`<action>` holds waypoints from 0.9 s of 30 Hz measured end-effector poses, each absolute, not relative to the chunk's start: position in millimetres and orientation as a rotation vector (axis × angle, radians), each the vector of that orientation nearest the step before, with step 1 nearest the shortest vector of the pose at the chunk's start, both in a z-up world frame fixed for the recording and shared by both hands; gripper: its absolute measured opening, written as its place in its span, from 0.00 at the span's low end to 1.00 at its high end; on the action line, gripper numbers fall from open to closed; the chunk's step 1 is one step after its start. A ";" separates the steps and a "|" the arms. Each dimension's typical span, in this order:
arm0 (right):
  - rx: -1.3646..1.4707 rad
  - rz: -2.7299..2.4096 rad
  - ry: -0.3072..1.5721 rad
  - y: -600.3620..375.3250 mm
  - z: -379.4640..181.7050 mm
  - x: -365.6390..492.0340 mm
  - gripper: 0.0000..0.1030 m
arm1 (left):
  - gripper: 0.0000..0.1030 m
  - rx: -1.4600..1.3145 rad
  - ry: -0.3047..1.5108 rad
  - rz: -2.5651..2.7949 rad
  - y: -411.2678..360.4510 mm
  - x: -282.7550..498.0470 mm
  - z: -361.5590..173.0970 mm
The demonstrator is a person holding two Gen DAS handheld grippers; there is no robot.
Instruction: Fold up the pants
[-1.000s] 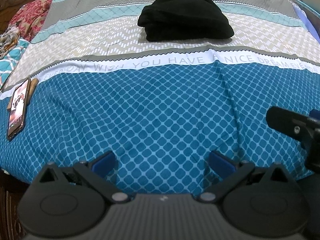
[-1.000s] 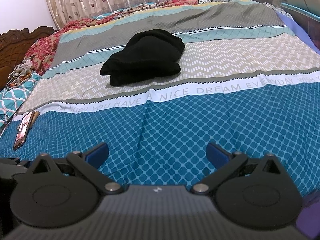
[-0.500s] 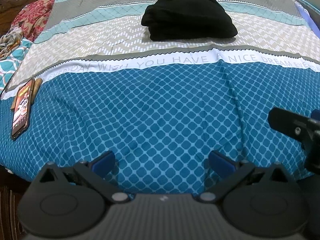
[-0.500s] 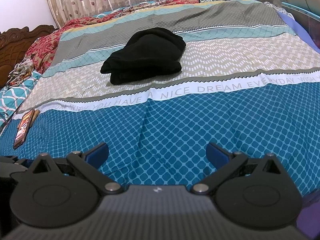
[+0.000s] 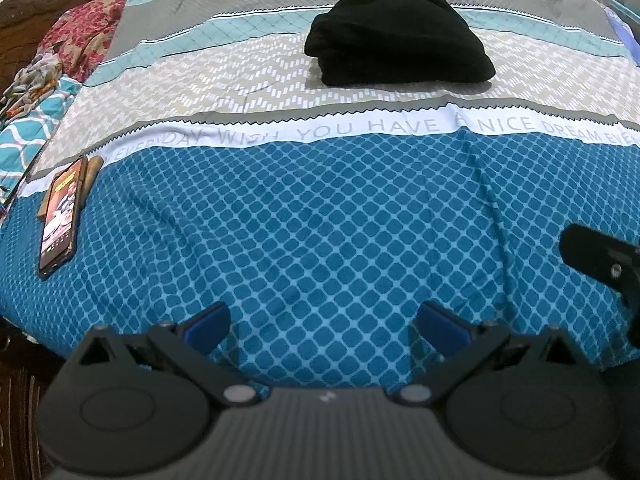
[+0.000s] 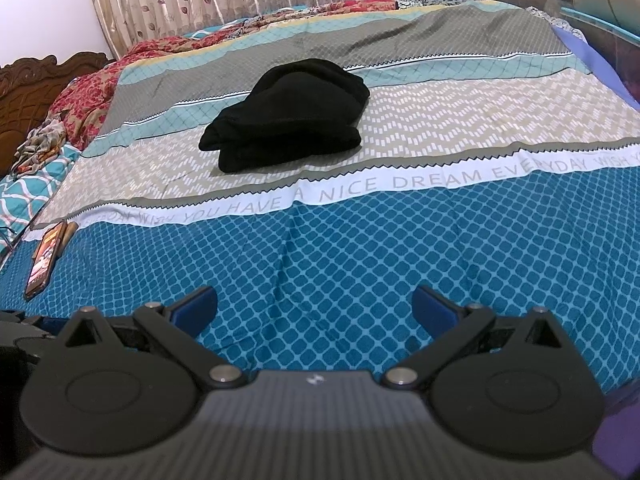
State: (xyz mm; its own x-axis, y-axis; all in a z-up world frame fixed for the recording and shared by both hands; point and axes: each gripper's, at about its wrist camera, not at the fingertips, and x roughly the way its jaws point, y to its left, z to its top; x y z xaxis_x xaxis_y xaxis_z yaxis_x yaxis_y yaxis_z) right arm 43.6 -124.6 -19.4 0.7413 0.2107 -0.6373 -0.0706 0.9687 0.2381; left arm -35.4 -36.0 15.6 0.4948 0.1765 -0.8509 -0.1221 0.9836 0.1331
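Over the bedspread (image 5: 320, 220), both grippers' jaws spread wide, empty, well short of the folded pants (image 6: 288, 116).

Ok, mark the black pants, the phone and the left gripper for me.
black pants (image 5: 400, 36), left wrist view, middle of the folded bundle's top.
phone (image 5: 60, 216), left wrist view, centre of its lit screen.
left gripper (image 5: 322, 322), left wrist view, midway between its blue fingertips, which stand wide apart.
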 end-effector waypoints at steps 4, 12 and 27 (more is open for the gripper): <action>0.204 0.152 0.720 -124.7 -19.0 43.6 1.00 | 1.00 0.062 1.030 0.184 -37.3 -35.8 16.1; 0.202 0.110 0.672 -127.1 -13.6 40.1 1.00 | 1.00 0.020 0.943 0.145 -33.8 -42.7 26.6; 0.245 0.040 0.558 -154.0 41.3 37.3 1.00 | 1.00 0.059 0.651 0.087 -38.0 -55.4 84.0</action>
